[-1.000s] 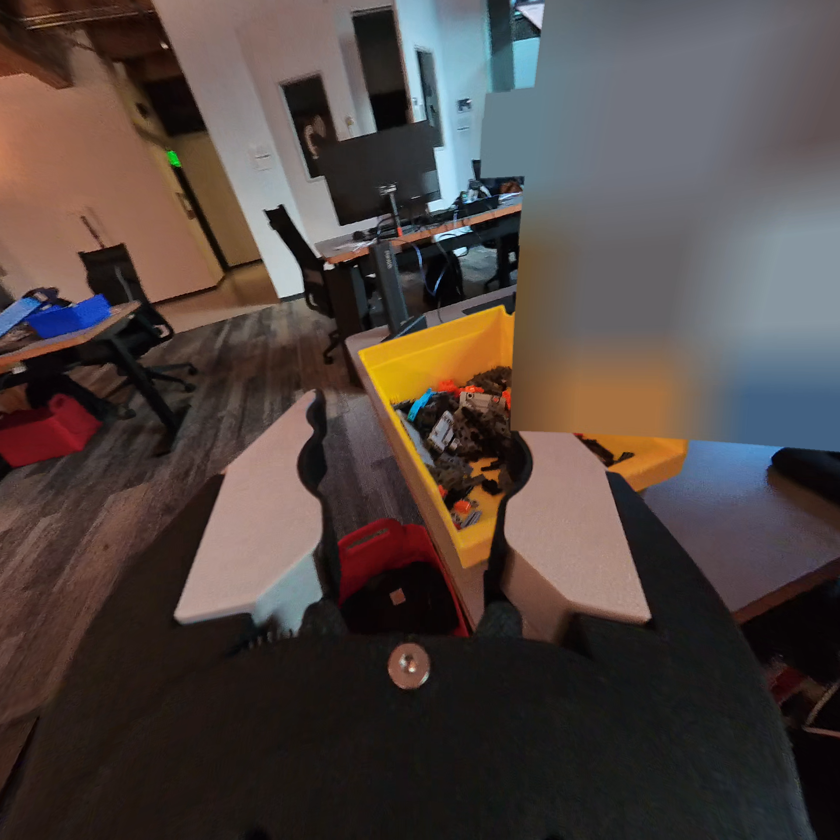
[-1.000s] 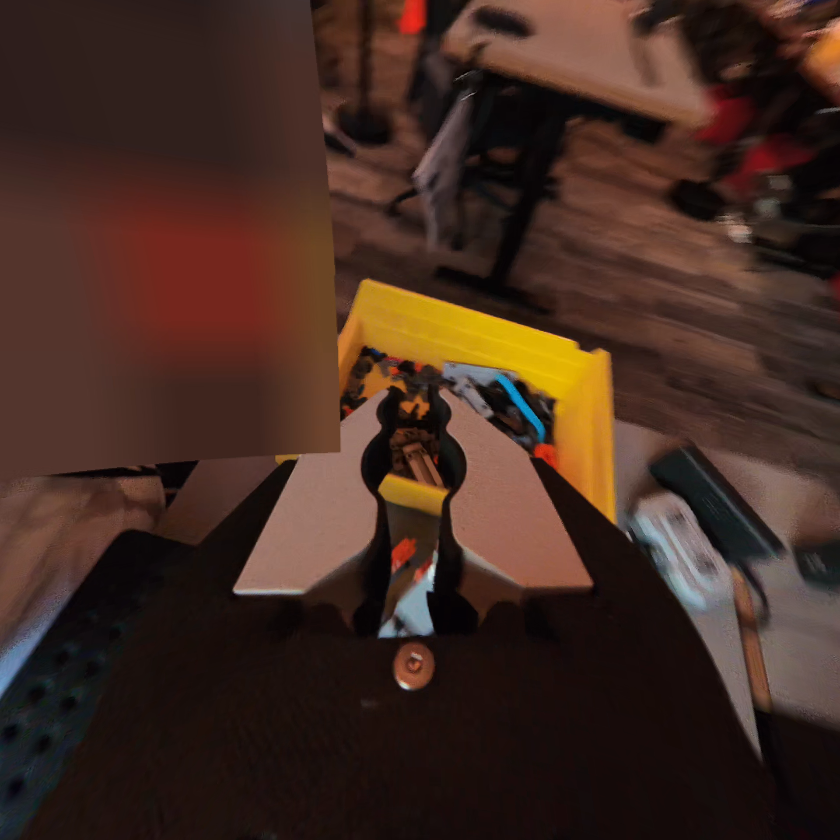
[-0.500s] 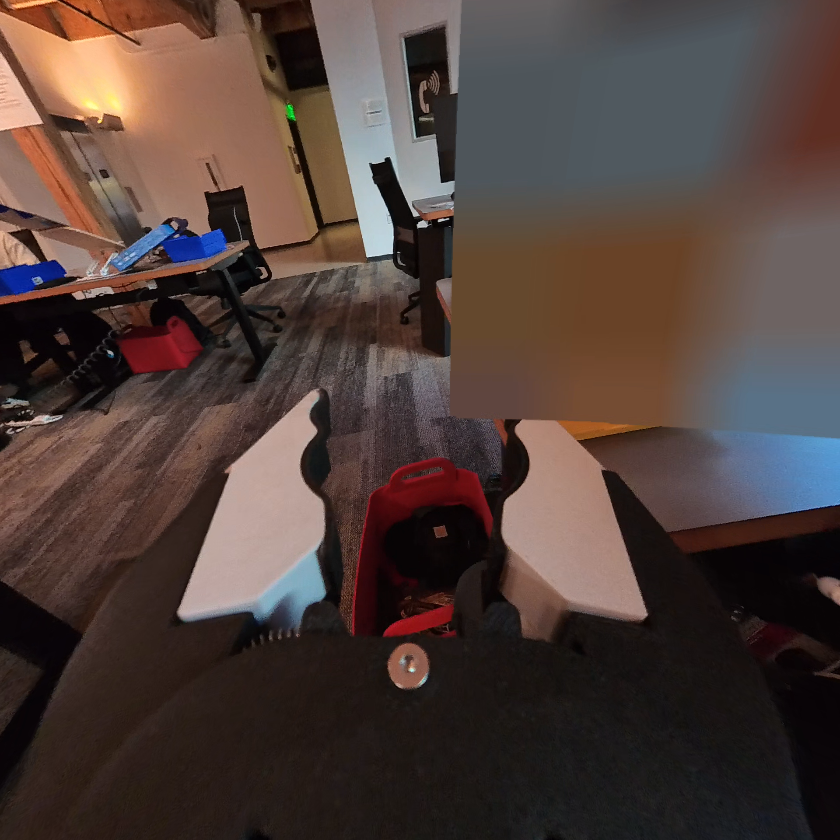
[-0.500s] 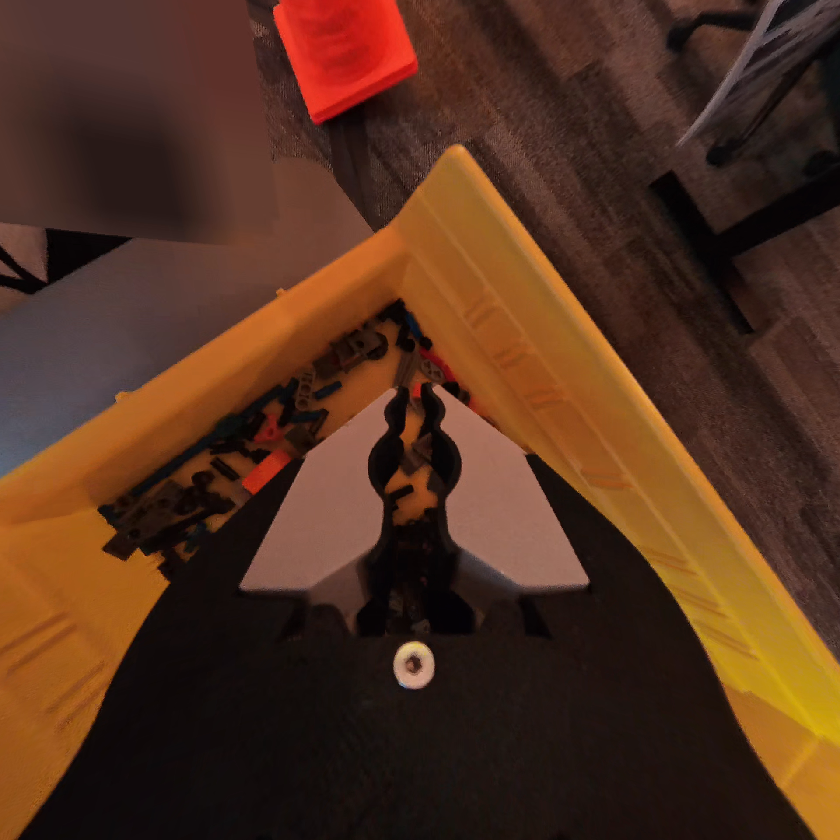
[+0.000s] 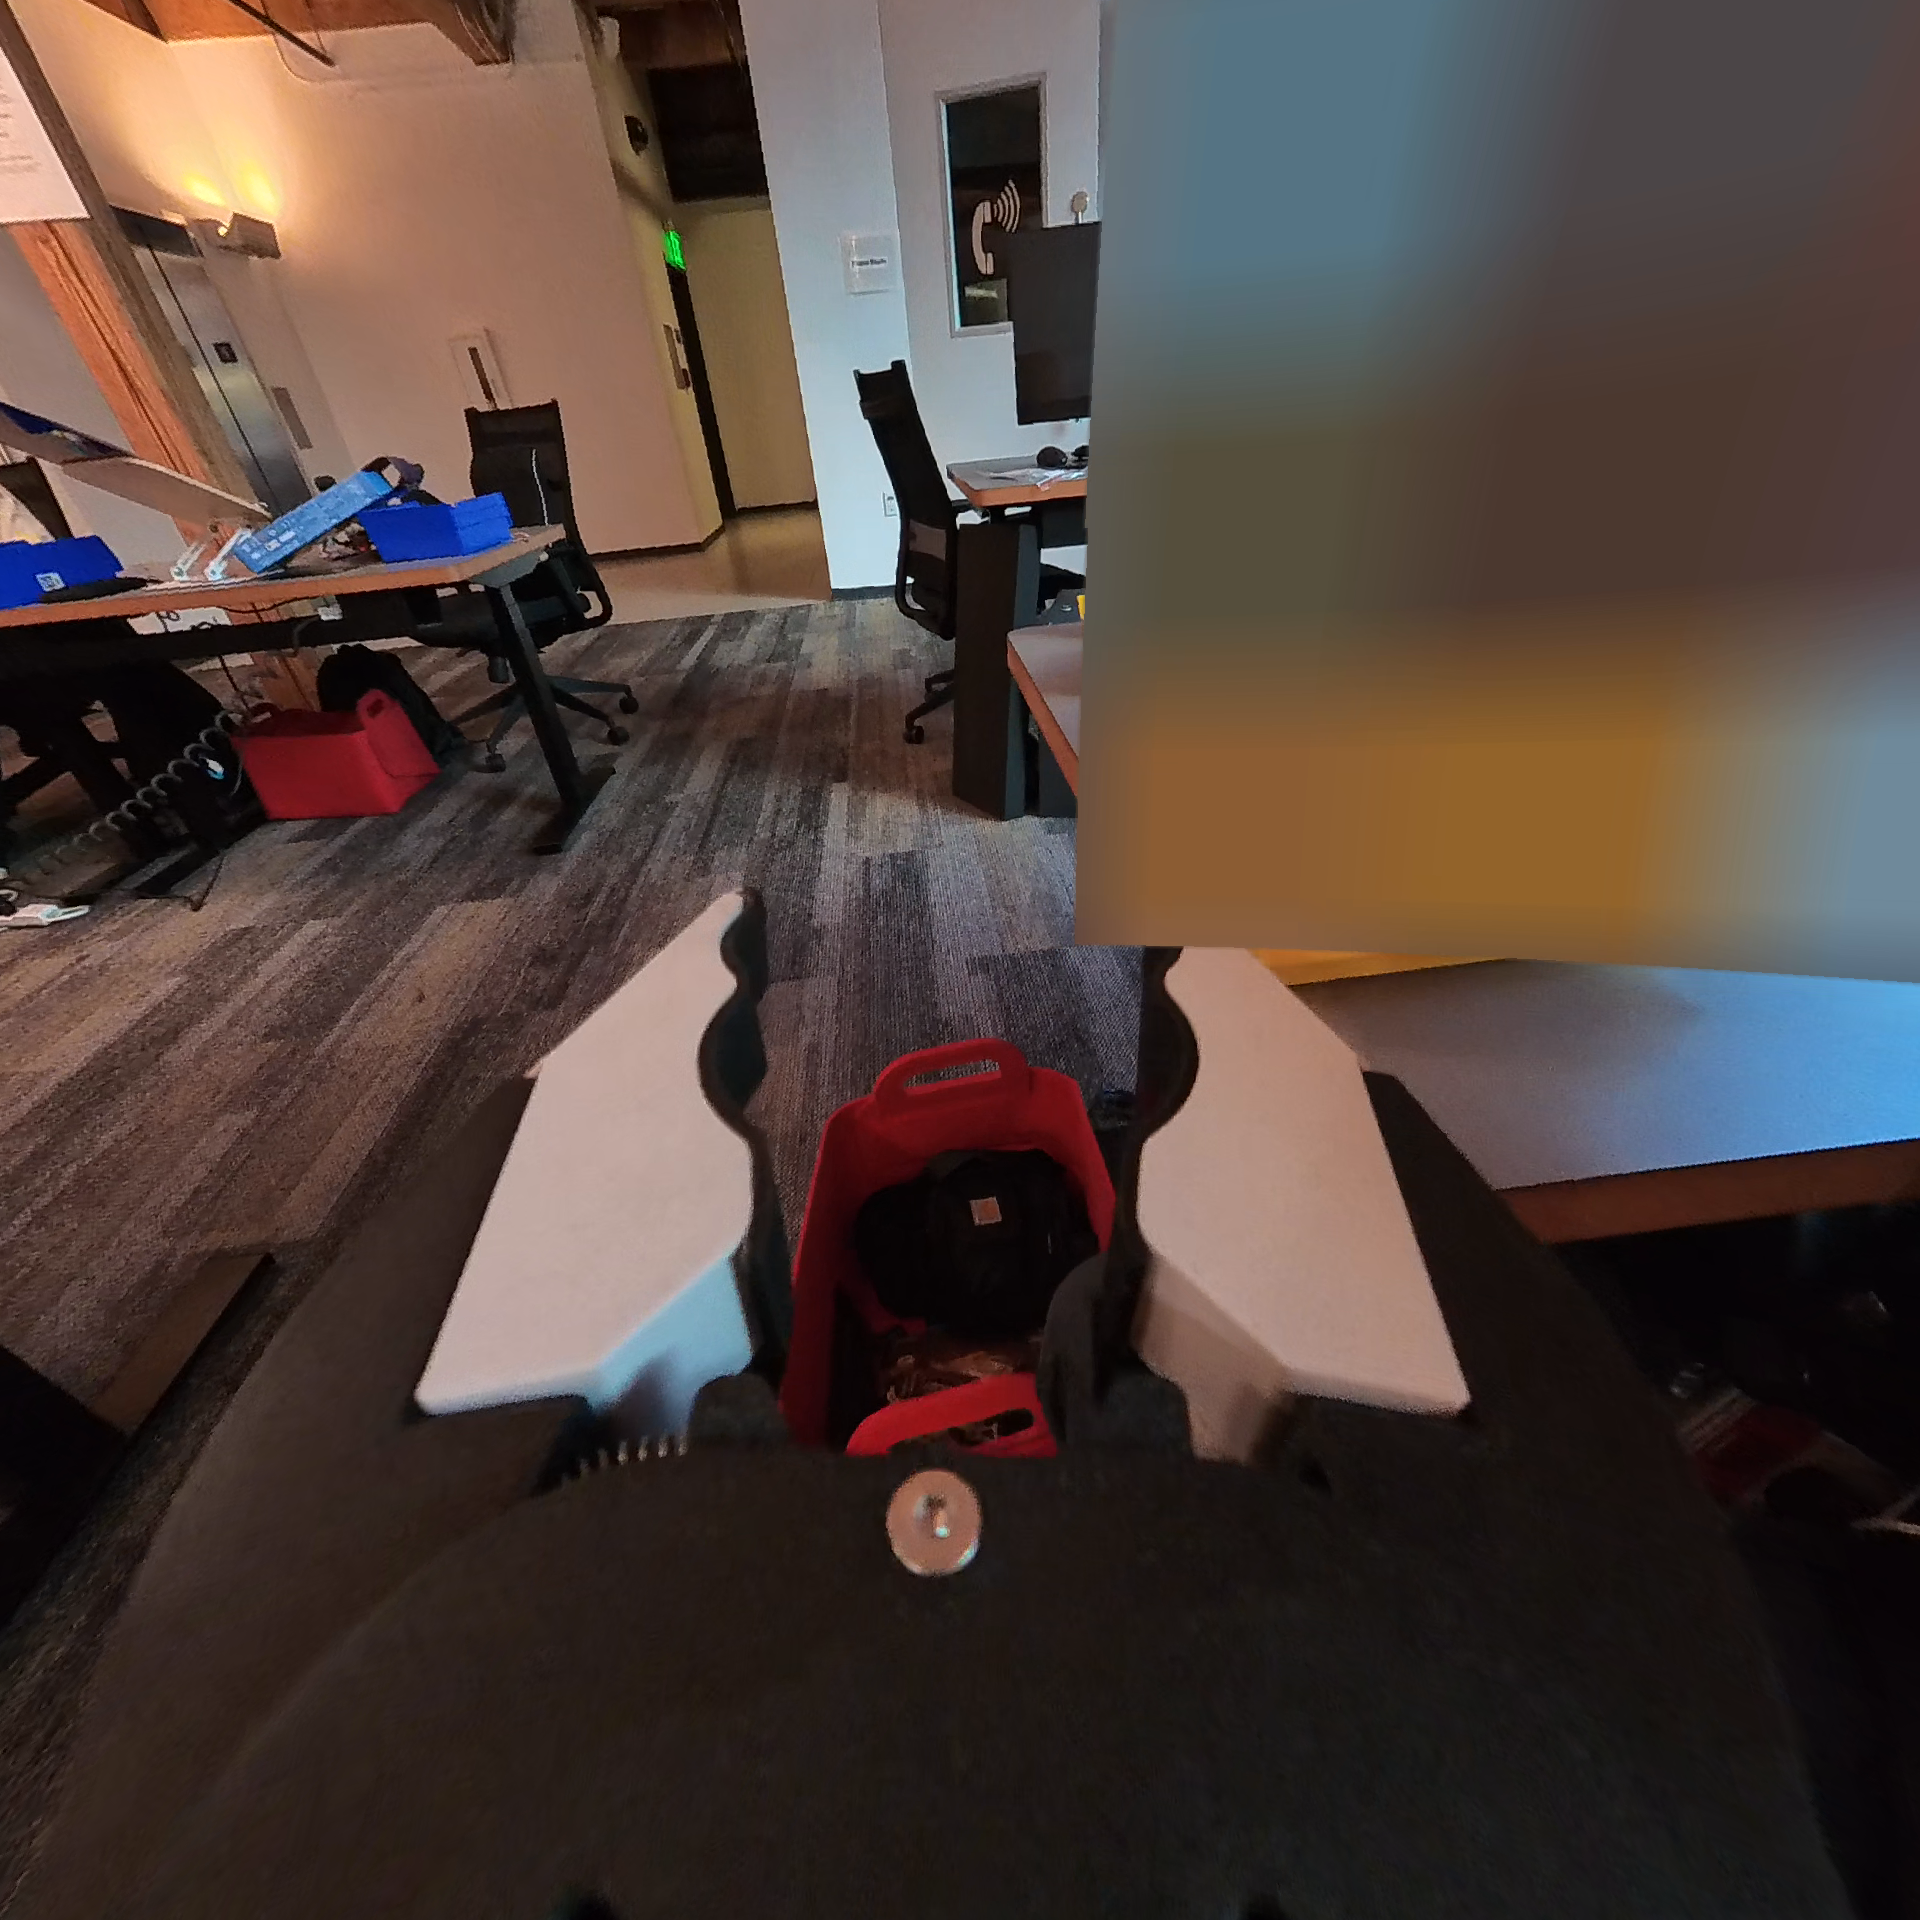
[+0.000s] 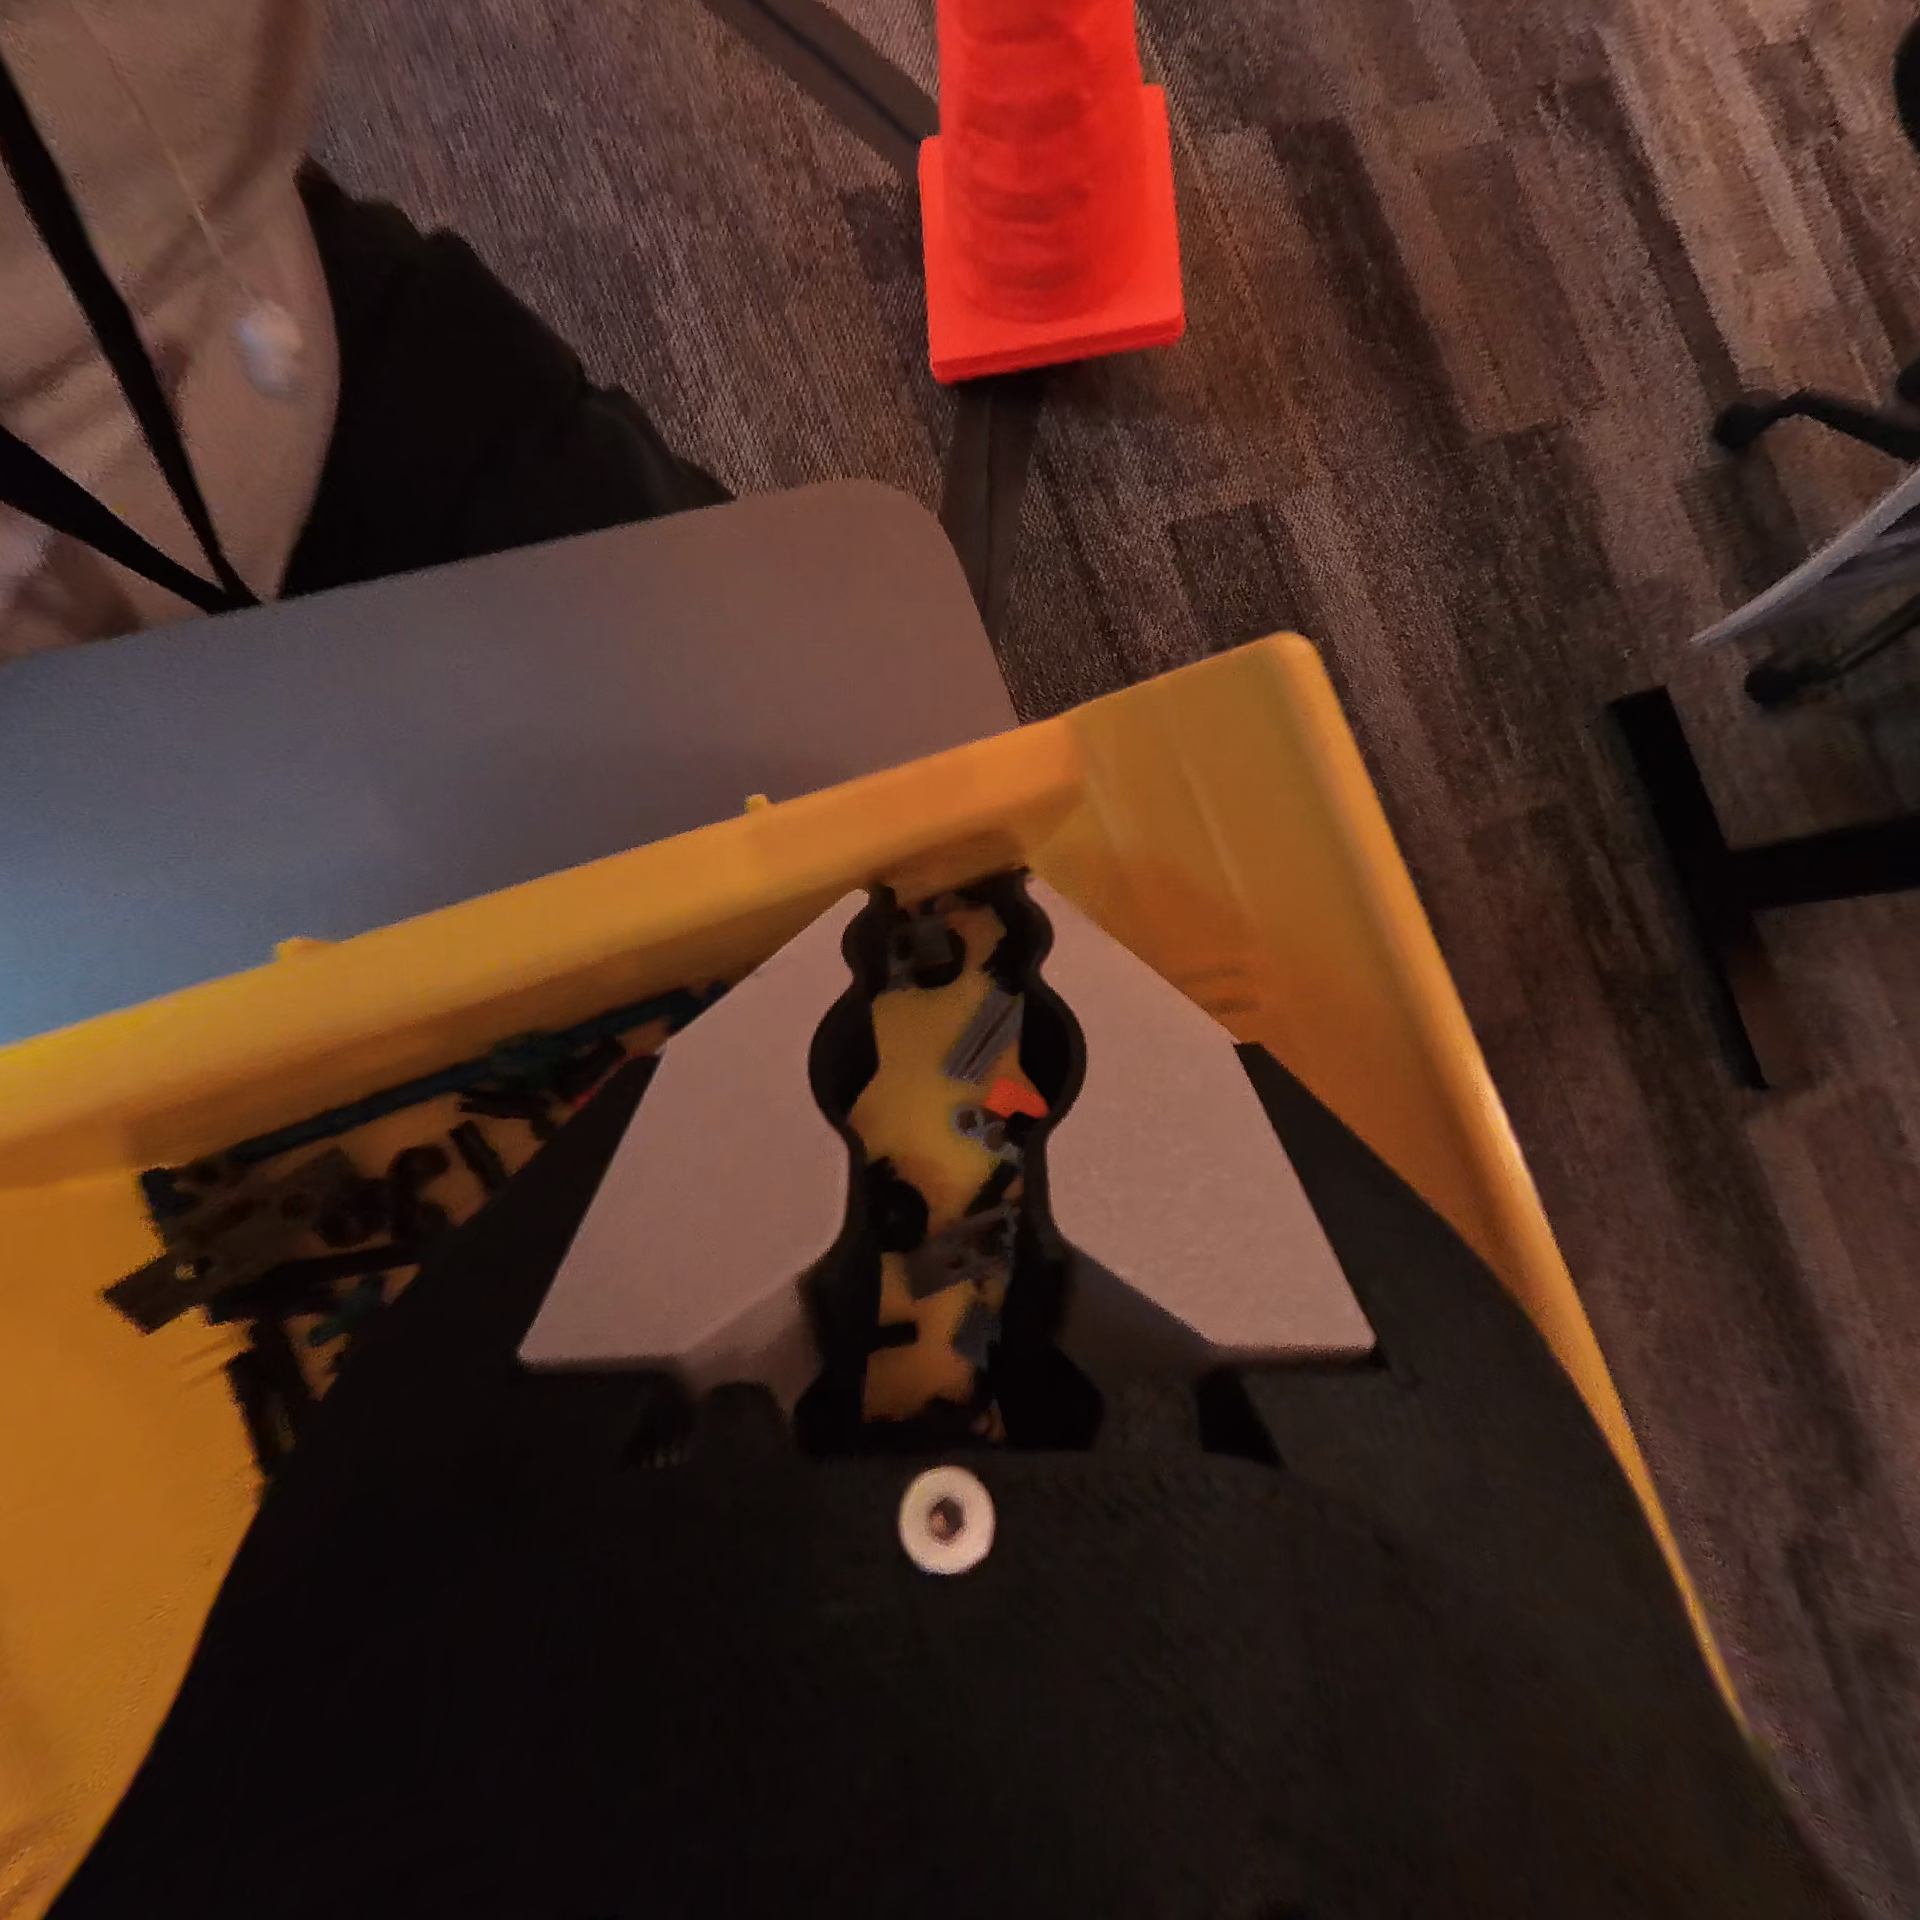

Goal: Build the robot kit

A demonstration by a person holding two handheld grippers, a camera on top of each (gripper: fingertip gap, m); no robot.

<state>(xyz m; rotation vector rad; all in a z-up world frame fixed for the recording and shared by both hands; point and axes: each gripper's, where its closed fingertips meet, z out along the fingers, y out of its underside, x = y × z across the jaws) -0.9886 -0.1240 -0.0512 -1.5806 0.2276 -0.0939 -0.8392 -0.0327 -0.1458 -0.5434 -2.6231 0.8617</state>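
A grey carpeted floor (image 5: 644,997) runs under everything in the left wrist view, with a long desk (image 5: 312,592) carrying blue bins (image 5: 436,525) far off to the left and a black office chair (image 5: 914,499) farther back. A grey table (image 5: 1621,1081) edges in from the right, just beside the left gripper (image 5: 951,935). That gripper hangs in the air off the table's side with its jaws spread wide and nothing between them; through the gap, on the floor below, stands a red bin (image 5: 945,1153) with a dark bundle inside.

In the right wrist view the same grey table (image 6: 468,707) carries a yellow bin (image 6: 1226,831), whose corner overhangs the table edge. The right gripper (image 6: 945,914) reaches down inside that corner, its tips close to the bin wall. Its jaws stand slightly apart, and they appear to pinch nothing, though blur makes this uncertain. Small dark, grey and orange parts (image 6: 987,1039) litter the bin floor beneath and to the left. An orange cone (image 6: 1049,187) stands on the carpet beyond the table.
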